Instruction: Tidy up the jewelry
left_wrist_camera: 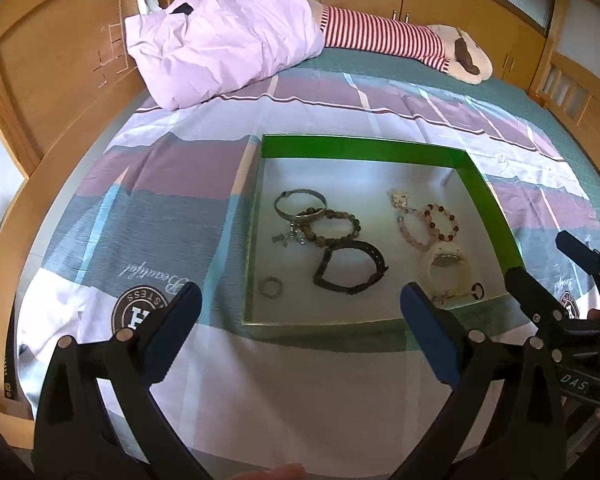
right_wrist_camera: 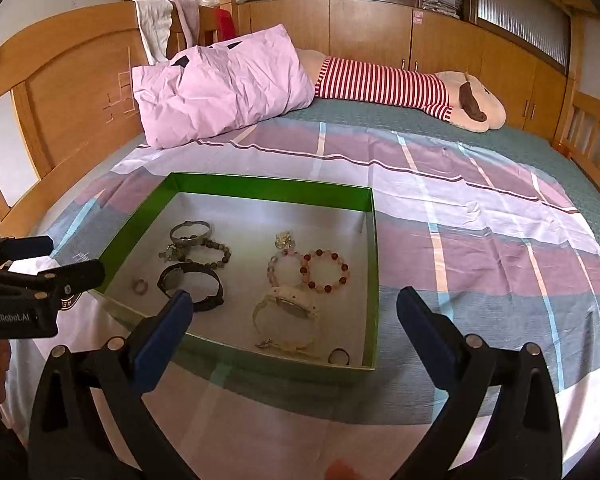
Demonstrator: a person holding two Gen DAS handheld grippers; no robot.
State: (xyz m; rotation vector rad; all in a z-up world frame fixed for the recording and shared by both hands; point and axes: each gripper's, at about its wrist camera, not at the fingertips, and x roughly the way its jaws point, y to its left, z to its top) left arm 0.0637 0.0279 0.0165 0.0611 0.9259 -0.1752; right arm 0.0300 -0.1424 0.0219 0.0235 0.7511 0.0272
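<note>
A green box with a pale floor lies on the bed. Inside are a silver bangle, a brown bead bracelet, a black watch, a small ring, pink and red bead bracelets, a white watch and a dark ring. My left gripper hangs open before the box's near edge. My right gripper is open too, empty, at the box's right near corner.
A patterned sheet covers the bed. A pink pillow and a striped plush toy lie at the far side. A wooden headboard rises on the left, with wooden cabinets behind.
</note>
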